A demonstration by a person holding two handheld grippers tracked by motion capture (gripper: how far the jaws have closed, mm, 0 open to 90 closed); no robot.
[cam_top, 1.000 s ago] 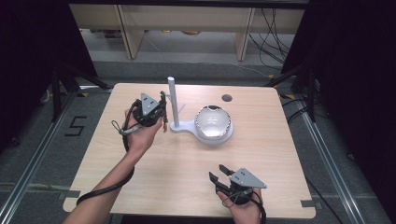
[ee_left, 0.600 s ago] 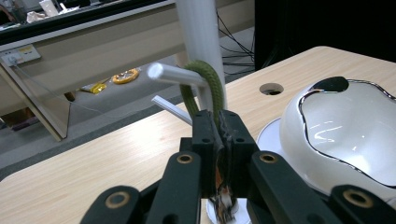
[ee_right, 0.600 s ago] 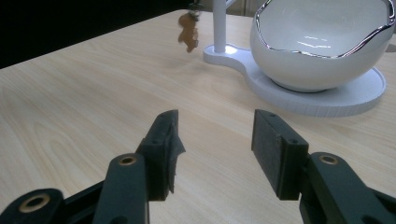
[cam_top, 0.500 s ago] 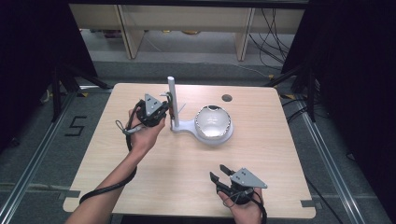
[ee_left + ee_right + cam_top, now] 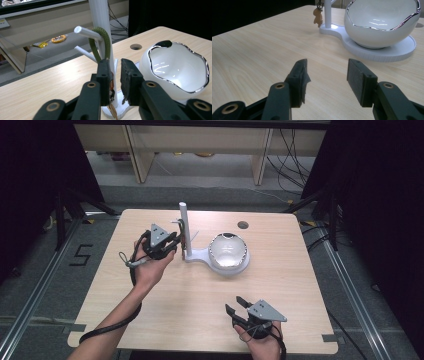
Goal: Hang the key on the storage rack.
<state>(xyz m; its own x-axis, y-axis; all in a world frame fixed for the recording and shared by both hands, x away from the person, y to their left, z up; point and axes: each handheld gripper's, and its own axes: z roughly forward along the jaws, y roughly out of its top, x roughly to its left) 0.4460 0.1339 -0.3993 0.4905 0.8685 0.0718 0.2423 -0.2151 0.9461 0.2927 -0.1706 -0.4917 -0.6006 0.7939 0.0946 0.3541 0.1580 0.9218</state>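
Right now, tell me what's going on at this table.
A person holds a two-jaw gripper in each hand. The left gripper is at the white stand, where a green cord loop with a small charm hangs over a peg; its jaws have just been opening, a gap showing between them. The right gripper rests open near the table's front edge. A white bowl sits on the stand's base.

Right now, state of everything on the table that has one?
green strap: looped over a peg of the stand, hanging down.
white stand: upright beside its bowl.
white bowl: seated on the stand's base, tilted, nothing seen inside.
left gripper: jaws just opening, narrow gap, strap's lower end by the left jaw.
right gripper: jaws open, nothing between them.
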